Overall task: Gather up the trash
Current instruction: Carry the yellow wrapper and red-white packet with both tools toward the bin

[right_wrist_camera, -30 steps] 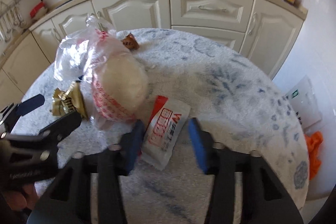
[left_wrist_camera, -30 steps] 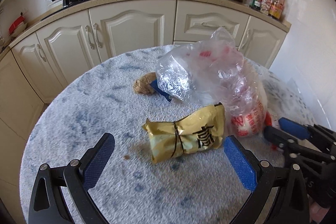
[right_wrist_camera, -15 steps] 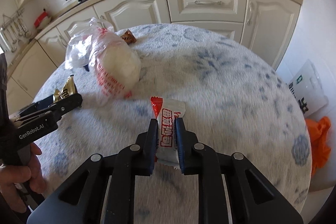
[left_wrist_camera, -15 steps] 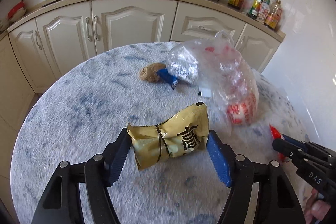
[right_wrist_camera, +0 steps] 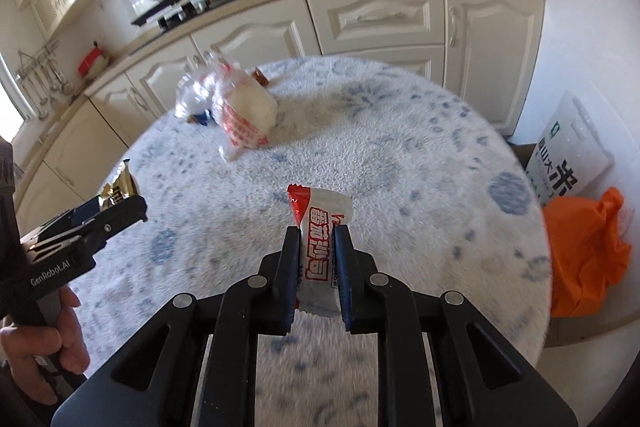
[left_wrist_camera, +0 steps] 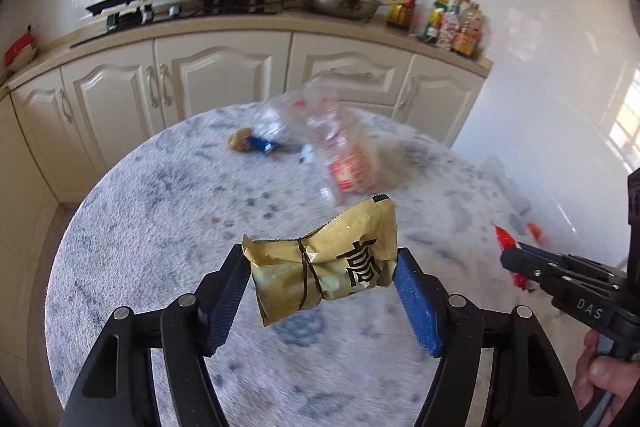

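Observation:
My left gripper [left_wrist_camera: 322, 291] is shut on a crumpled gold packet [left_wrist_camera: 324, 267] with black characters and holds it above the round fuzzy white-and-blue table [left_wrist_camera: 160, 227]. My right gripper [right_wrist_camera: 318, 231] is shut on a white and red sachet [right_wrist_camera: 320, 211], also off the table [right_wrist_camera: 420, 167]. Each view shows the other gripper at its edge: the right gripper [left_wrist_camera: 516, 261] with the sachet's red tip [left_wrist_camera: 504, 241], and the left gripper [right_wrist_camera: 128, 207] with the gold packet [right_wrist_camera: 118, 189]. A clear plastic bag with red print [left_wrist_camera: 344, 155] [right_wrist_camera: 240, 115] lies at the far side.
A brown lump [left_wrist_camera: 239, 141] and a blue wrapper [left_wrist_camera: 262, 143] lie by the bag, with a small brown wrapper [right_wrist_camera: 262, 77] behind it. Cream cabinets [left_wrist_camera: 220, 79] curve behind the table. An orange bag [right_wrist_camera: 580, 255] and a white sack [right_wrist_camera: 572, 147] sit on the floor at the right.
Both grippers closed on their packets, the left on the gold one and the right on the sachet. Both lifted them off the table and drew back from the plastic bag.

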